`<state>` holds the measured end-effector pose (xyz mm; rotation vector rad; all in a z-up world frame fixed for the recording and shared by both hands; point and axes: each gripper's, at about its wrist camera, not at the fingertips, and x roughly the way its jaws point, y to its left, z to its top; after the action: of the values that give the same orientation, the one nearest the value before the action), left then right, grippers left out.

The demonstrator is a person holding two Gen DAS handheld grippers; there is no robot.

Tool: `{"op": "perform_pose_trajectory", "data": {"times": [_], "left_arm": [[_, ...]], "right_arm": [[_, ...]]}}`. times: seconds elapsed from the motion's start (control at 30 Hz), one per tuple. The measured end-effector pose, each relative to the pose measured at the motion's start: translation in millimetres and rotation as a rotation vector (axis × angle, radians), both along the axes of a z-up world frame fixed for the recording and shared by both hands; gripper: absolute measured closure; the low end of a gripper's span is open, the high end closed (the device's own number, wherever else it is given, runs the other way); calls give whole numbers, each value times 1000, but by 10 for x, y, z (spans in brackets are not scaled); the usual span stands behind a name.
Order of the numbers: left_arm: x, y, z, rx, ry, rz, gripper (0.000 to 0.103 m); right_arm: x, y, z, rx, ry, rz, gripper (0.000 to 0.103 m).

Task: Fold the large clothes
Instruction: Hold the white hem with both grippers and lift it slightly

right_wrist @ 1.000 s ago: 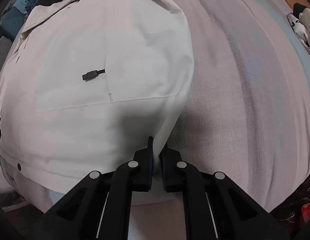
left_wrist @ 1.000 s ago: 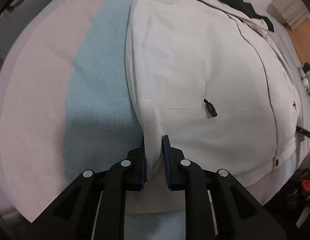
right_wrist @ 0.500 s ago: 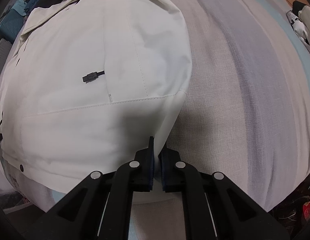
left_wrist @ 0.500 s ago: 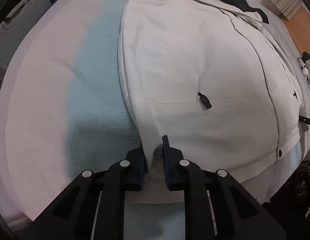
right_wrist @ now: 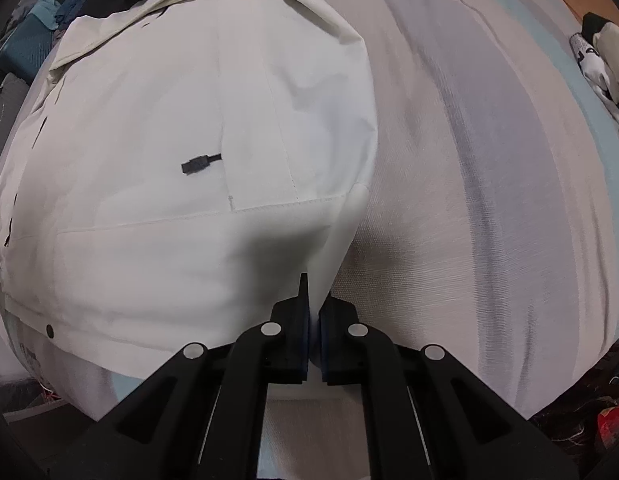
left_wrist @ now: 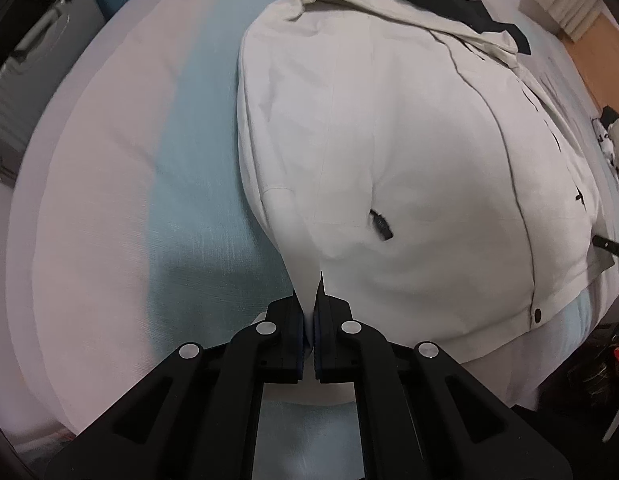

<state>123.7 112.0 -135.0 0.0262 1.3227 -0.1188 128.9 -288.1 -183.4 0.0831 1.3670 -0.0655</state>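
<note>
On the bed: what I see through both wrist cameras, largest thing first.
Bed: a striped cover in pale pink, blue and lilac, carrying everything.
Jacket: a cream jacket spread flat along the bed, front up, placket closed, dark-lined collar or hood at the far end, hem toward me.
Left tool: I have just brought its jaws together, and they are clamped on the jacket's near hem corner on that side; the cloth rises in a peak to the pads.
Right tool: jaws together on the opposite hem corner, cloth pinched between the pads.
Zip pulls: a small dark pull lies on each front panel.
Snap: one dark snap near the hem by the placket.
Progress: I judge this early. No sleeves show, so they may be tucked under. Both hem corners are gripped, but no crosswise fold exists yet.
Left to do: carry the hem up toward the collar, lay it down, flatten.
</note>
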Motion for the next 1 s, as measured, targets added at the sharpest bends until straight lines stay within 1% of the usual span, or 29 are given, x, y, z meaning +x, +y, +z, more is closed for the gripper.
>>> {"op": "perform_pose_trajectory", "data": {"times": [0.17, 0.27, 0.5, 0.67, 0.87, 1.0], "left_arm": [[70, -38, 215, -13, -13, -4, 102], [114, -121, 355, -18, -29, -29, 102], [192, -163, 625, -43, -36, -62, 102], [289, -187, 705, -79, -41, -86, 102], [484, -265, 691, -71, -24, -122, 102], [629, -309, 735, -60, -18, -124, 102]], "right_arm": [[7, 36, 195, 13, 5, 12, 101], [37, 99, 367, 16, 1, 25, 101], [89, 222, 783, -14, -13, 35, 101], [178, 278, 944, -15, -33, 21, 101], [315, 301, 1000, 5, -49, 17, 101], [471, 261, 1036, 30, -58, 30, 101]]}}
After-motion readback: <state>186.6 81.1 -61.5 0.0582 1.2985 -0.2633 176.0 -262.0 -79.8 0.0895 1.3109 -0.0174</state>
